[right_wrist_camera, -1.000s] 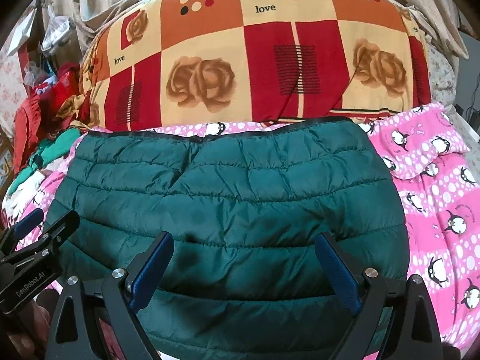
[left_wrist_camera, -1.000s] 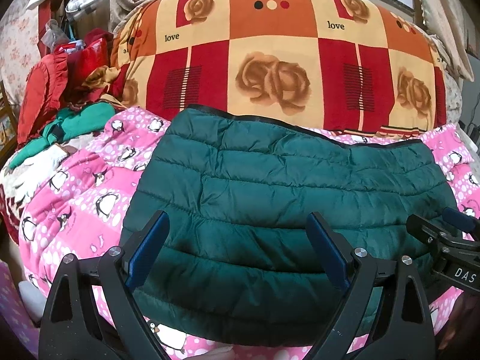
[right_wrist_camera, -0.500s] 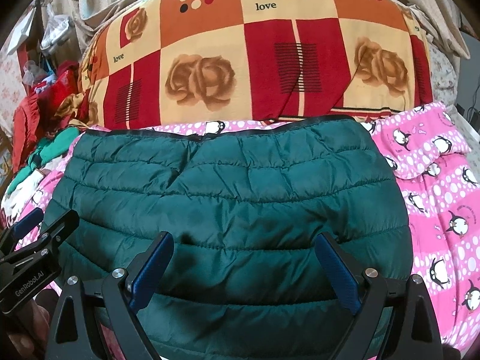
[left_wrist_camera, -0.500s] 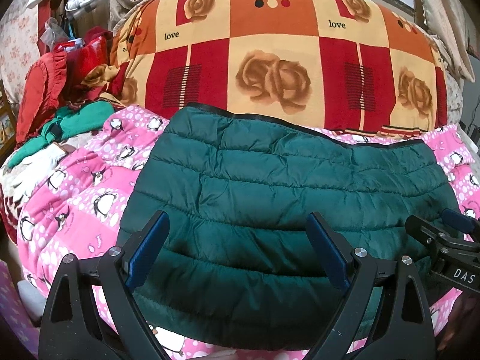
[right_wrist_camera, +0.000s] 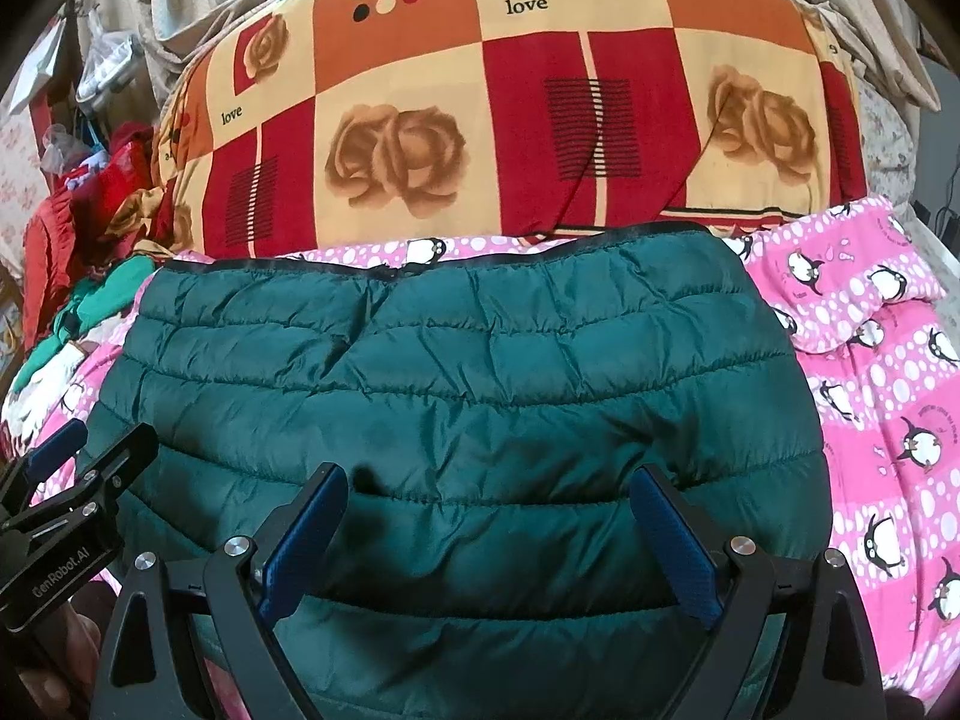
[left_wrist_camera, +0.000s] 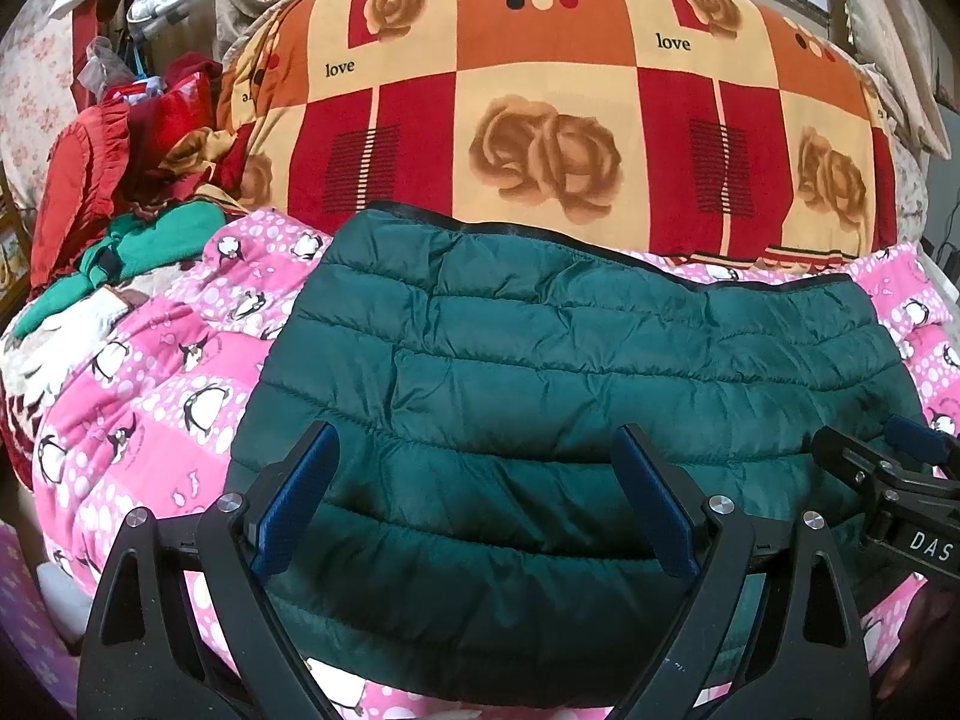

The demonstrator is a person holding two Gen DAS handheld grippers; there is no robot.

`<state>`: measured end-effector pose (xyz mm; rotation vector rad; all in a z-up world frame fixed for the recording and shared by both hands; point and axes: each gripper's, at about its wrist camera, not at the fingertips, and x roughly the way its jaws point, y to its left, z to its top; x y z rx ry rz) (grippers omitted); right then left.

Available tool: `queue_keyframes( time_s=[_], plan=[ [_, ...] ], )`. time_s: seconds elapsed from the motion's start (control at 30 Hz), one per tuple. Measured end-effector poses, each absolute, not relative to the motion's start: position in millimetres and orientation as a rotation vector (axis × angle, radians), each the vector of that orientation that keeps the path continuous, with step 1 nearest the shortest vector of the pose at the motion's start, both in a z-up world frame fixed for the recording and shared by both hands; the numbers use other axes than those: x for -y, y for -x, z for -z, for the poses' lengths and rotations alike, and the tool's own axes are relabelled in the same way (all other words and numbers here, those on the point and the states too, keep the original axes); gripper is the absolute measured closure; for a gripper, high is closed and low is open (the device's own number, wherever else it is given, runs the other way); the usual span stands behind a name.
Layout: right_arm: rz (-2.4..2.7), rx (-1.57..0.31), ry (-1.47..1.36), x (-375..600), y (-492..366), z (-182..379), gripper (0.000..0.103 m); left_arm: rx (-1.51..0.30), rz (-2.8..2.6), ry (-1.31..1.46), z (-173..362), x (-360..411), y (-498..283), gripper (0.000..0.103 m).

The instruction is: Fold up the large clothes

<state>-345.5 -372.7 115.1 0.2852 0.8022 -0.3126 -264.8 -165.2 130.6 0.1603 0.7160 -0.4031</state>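
A dark green quilted puffer jacket (left_wrist_camera: 540, 396) lies folded flat on a pink penguin-print bedspread (left_wrist_camera: 150, 372); it also shows in the right wrist view (right_wrist_camera: 468, 408). My left gripper (left_wrist_camera: 477, 498) is open and empty, above the jacket's near left part. My right gripper (right_wrist_camera: 489, 540) is open and empty, above the jacket's near right part. The right gripper shows at the right edge of the left wrist view (left_wrist_camera: 888, 480), and the left gripper shows at the left edge of the right wrist view (right_wrist_camera: 72, 480).
A big rolled quilt with red, orange and cream rose squares (left_wrist_camera: 540, 120) lies behind the jacket. Red and green clothes (left_wrist_camera: 120, 192) are piled at the far left. The pink bedspread (right_wrist_camera: 888, 396) extends to the right.
Both grippers have drawn slightly back and up from the jacket; the jacket lies still. Both stay open.
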Motion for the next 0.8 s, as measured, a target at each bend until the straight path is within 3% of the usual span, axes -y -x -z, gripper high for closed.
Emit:
queue_keyframes(
  time_s=[0.8],
  plan=[
    [0.312, -0.813, -0.288, 374.7, 342.0, -112.9, 0.009, -0.723, 0.401, -0.165, -126.4, 168.0, 261.6, 0.011]
  ],
)
